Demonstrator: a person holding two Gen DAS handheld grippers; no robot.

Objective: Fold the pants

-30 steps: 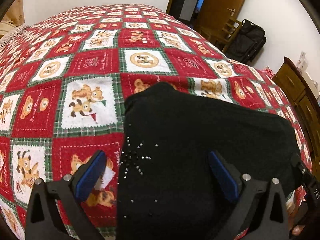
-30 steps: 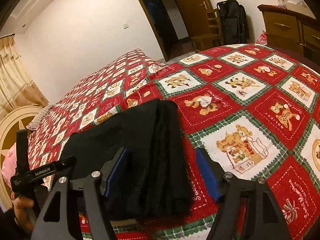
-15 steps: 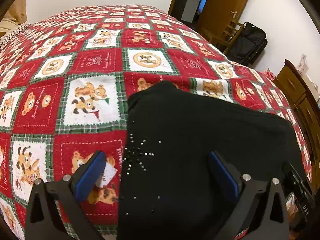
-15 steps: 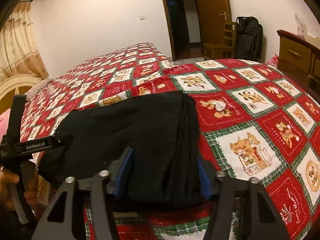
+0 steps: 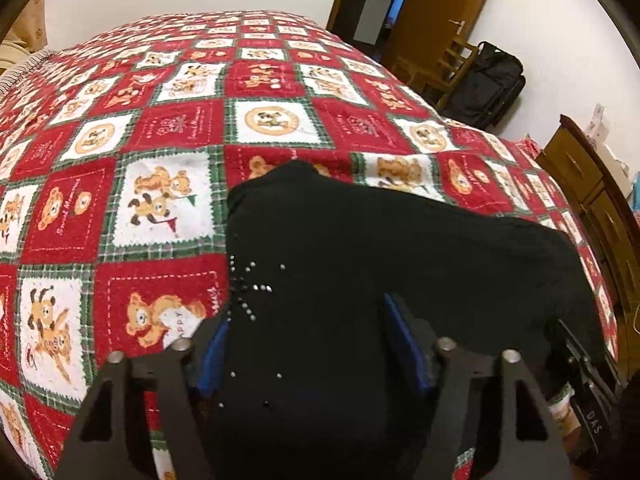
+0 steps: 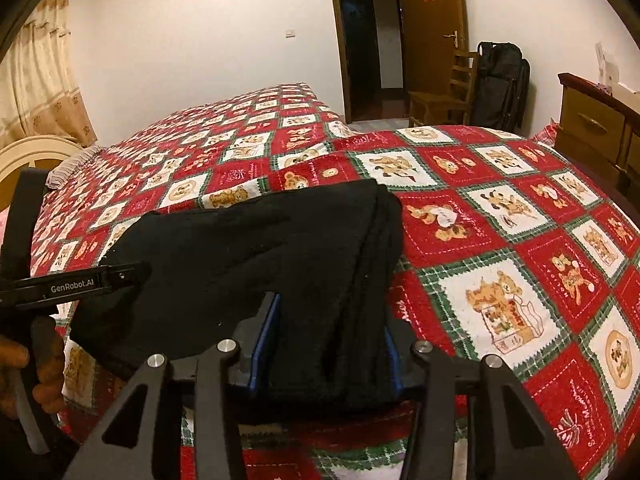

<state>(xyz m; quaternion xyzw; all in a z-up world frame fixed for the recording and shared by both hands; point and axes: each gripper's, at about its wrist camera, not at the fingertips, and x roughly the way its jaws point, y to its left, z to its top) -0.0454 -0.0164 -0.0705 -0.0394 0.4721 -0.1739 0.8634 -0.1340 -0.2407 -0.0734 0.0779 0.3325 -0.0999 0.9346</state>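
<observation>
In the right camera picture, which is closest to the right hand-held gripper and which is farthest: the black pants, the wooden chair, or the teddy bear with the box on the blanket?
From the right hand-held gripper:
1. Black pants, between its blue pads.
2. Teddy bear with the box, on the blanket just to the right.
3. Wooden chair, far back by the door.

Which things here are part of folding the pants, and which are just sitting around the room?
Part of the job:
- black pants, folded on the bed
- left gripper, jaws just closing around the pants' near edge
- right gripper, jaws closing on the stacked edge
- bedspread, the work surface

Just lying about:
- black bag
- wooden chair
- dresser
- curtain
</observation>
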